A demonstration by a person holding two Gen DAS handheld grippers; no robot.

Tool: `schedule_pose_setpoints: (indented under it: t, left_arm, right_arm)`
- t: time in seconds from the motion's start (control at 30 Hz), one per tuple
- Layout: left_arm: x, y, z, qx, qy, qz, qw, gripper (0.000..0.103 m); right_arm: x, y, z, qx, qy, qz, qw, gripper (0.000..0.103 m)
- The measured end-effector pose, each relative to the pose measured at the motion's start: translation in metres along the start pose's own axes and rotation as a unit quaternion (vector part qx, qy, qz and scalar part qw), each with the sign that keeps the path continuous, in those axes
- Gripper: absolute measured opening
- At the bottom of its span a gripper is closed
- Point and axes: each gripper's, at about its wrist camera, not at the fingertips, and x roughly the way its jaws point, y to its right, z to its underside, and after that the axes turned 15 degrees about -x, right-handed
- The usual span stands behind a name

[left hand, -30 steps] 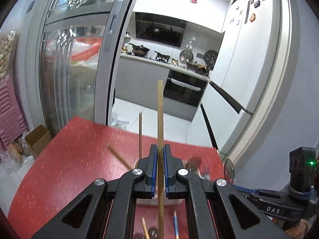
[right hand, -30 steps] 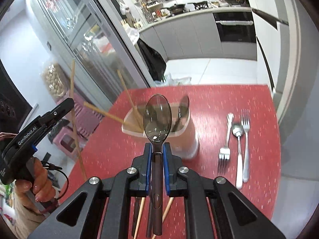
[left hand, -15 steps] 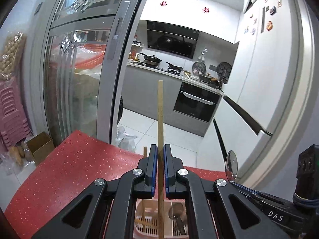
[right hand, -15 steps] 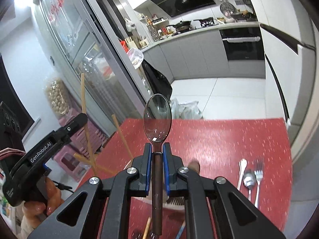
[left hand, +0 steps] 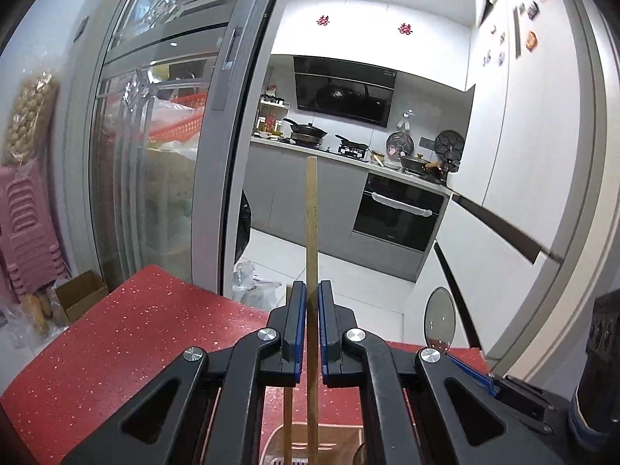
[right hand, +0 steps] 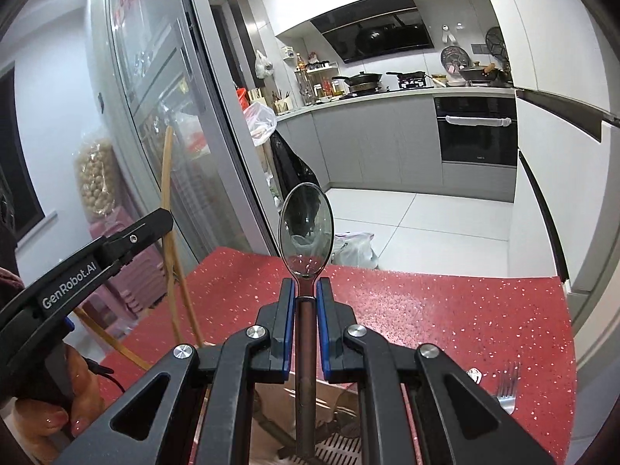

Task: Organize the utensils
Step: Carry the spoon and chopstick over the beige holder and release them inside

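The left gripper (left hand: 312, 312) is clamped on an upright wooden chopstick (left hand: 311, 217); a second chopstick (left hand: 287, 407) stands just beside it, over a pink utensil holder (left hand: 333, 441) below. The right gripper (right hand: 306, 302) is closed on a metal spoon (right hand: 306, 228), bowl up. A fork (right hand: 507, 385) lies on the red table (right hand: 445, 310). Beyond are a sliding glass door (left hand: 155, 155) and kitchen oven (left hand: 399, 213).

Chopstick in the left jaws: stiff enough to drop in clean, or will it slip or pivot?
Chopstick looks like straight wood with no bend, so likely stiff. Left gripper pinches it at one narrow point, so it may pivot. Long and thin, it would probably lean in the holder.
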Motion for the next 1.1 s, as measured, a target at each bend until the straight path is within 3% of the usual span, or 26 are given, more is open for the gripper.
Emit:
schedule_pose_setpoints:
  t: [0.63, 1.1]
  left_arm:
    - [-0.021, 0.001, 0.051, 0.070, -0.018, -0.030, 0.9969, 0.029]
    - [-0.040, -0.005, 0.055, 0.083, -0.054, -0.049, 0.9939, 0.030]
  right_arm:
    - [-0.035, 0.010, 0.040, 0.006, 0.006, -0.005, 1.000, 0.012]
    - [-0.061, 0.014, 0.043, 0.034, -0.013, -0.019, 0.999, 0.012]
